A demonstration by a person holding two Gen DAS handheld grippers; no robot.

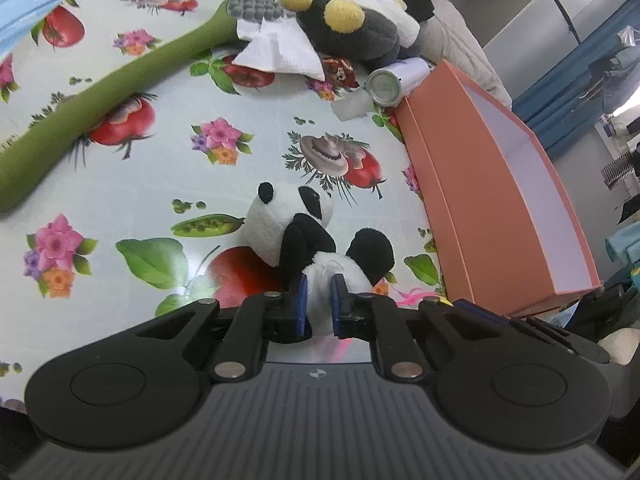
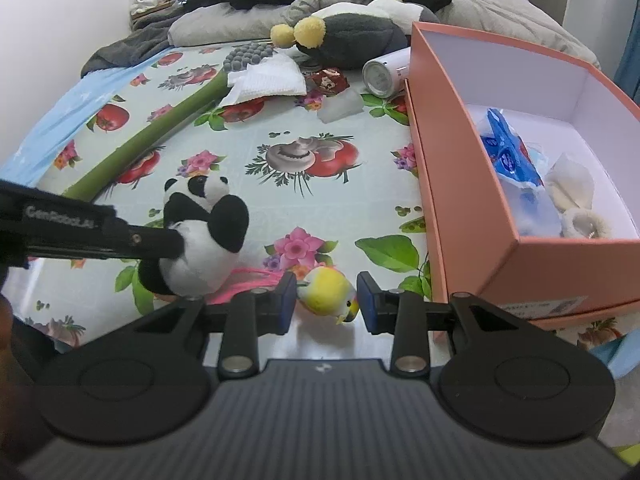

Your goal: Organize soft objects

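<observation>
1. Left wrist view: I am watching my left tongs (image 1: 319,294) pinching the white belly of the panda plush (image 1: 304,236); the blue pads are pressing into the fur from both sides, nearly closed.
2. Just beyond those pads, the panda is lying on the flowered tablecloth (image 1: 248,120) with its head pointing away from me and one black paw sticking out to the right.
3. Right wrist view: I am holding my right tongs (image 2: 326,296) partly open around the yellow bird plush (image 2: 326,290); the left pad is touching it or very nearly so, while the right pad is standing clear, so I am not counting this as a grip.
4. Pink strands (image 2: 248,280) are lying on the cloth between the bird and the panda.
5. To the right, the orange box (image 2: 452,184) is sitting open just beside the bird, already holding a blue-and-white packet (image 2: 506,152) and some pale soft items.
6. Further back, a long green plush stalk (image 1: 100,96) is stretching diagonally across the cloth, with a white paper towel (image 1: 280,50) lying over its far end.
7. Farthest away, a dark grey plush with yellow pompoms (image 1: 348,24) is resting beside a white can (image 1: 394,80) lying on its side, near the box's far corner.
</observation>
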